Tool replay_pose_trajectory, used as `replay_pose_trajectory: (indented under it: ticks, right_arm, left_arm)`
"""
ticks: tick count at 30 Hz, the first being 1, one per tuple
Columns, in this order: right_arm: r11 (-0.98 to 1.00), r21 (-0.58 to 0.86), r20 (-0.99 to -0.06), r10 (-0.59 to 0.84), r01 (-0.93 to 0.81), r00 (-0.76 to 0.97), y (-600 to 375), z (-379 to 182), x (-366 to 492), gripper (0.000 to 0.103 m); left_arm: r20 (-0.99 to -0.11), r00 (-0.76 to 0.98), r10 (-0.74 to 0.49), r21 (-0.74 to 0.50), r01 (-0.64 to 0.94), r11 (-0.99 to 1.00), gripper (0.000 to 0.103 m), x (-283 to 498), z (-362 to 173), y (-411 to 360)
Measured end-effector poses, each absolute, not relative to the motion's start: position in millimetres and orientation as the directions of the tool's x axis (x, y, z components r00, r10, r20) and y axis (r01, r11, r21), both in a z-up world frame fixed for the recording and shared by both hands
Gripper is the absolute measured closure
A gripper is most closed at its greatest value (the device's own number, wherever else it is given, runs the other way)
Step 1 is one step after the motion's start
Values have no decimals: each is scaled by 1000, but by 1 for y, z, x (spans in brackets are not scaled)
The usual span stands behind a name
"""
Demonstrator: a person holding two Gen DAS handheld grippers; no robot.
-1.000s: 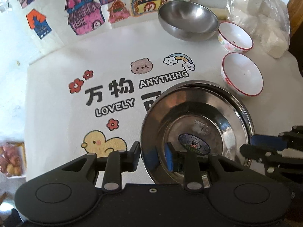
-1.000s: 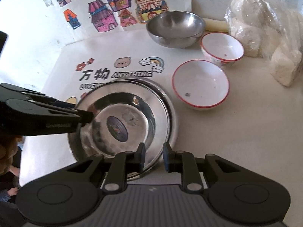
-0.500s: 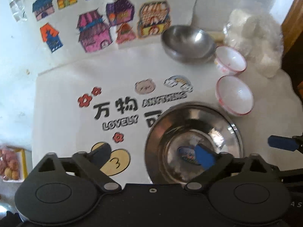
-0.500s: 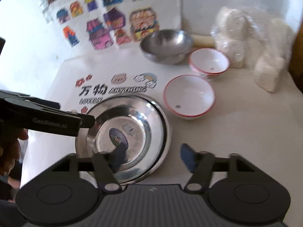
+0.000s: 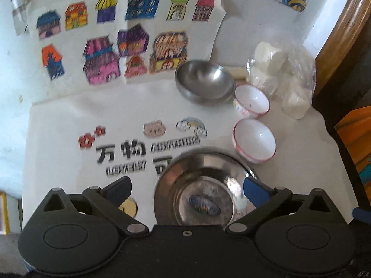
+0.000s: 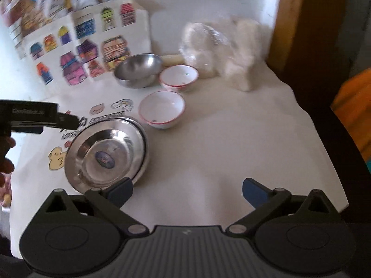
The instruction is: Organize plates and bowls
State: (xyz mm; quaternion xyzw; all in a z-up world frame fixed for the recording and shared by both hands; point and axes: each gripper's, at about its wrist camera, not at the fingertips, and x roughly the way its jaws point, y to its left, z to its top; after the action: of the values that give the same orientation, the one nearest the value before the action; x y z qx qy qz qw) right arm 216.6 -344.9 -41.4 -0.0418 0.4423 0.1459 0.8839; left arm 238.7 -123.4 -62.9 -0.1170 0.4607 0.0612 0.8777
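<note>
A steel plate (image 5: 204,185) lies nested on another one on the printed mat. My left gripper (image 5: 186,185) hovers above its near side, jaws opening wide and touching nothing. In the right wrist view the plates (image 6: 106,155) lie at lower left, and my right gripper (image 6: 186,187) is over bare table to their right, jaws opening, nothing between them. The left gripper (image 6: 69,121) pokes in from the left above the plates. Two white red-rimmed bowls (image 5: 255,140) (image 5: 251,100) and a steel bowl (image 5: 204,81) stand beyond.
A plastic bag of white lumps (image 5: 283,78) sits at the back right, with a pale stick (image 5: 237,73) beside the steel bowl. House drawings (image 5: 129,46) hang on the wall. The table's right edge (image 6: 324,139) drops off near a wooden frame (image 6: 289,23). A person's hand (image 6: 5,162) shows at far left.
Both grippers have let go of the steel plate's rim and spread their jaws wide. Both have lifted, and the right one has swung away to the right of the plates.
</note>
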Motion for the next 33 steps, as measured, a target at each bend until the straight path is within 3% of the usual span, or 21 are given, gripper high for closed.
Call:
replay_pose_trajectory:
  ticks: [10,16,25,33]
  right_arm:
    - [928,1,-758,244,-373,605,-346,-46,280,0]
    - [852,39,-717,388,-522,579,-319,-39,371,0]
    - [685,96,-711,555,-722,432,-252,-42,459,1]
    - [601,87,-739,574,-794,353,-219,-68,488,19]
  left_arm:
    - [-818,560,133,-76,-335,939,1,323,-74,-105]
    - [-825,528,202,-71,-451,890,1,381,-80,-90]
    - [-837,466,287,32,-481,876,1,422,-100,-77]
    - [-858,412,305,62,-507,860,1,428,-119,-69]
